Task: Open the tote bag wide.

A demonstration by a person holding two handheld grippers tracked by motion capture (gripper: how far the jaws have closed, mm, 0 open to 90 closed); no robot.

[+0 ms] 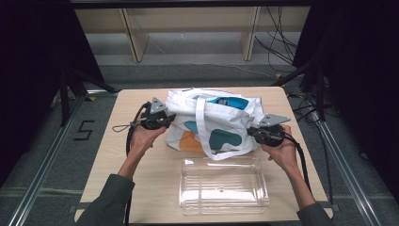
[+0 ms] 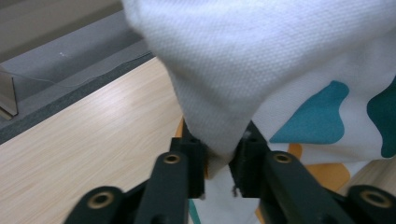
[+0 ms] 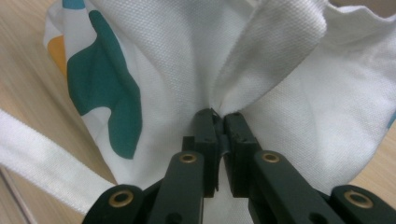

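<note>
Both grippers are pinching the white tote bag (image 1: 212,123) at opposite sides.

Left gripper (image 2: 218,161) and right gripper (image 3: 220,135) are clamping folds of soft, light cloth; the bag is sitting on the worktop (image 1: 141,174) behind a clear tub (image 1: 224,186), likely sagging unless gripped near the rim.

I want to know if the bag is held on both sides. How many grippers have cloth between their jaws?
2. The left gripper pinches a fold at the tote bag's left edge; the right gripper clamps a fold at its right edge.
</note>
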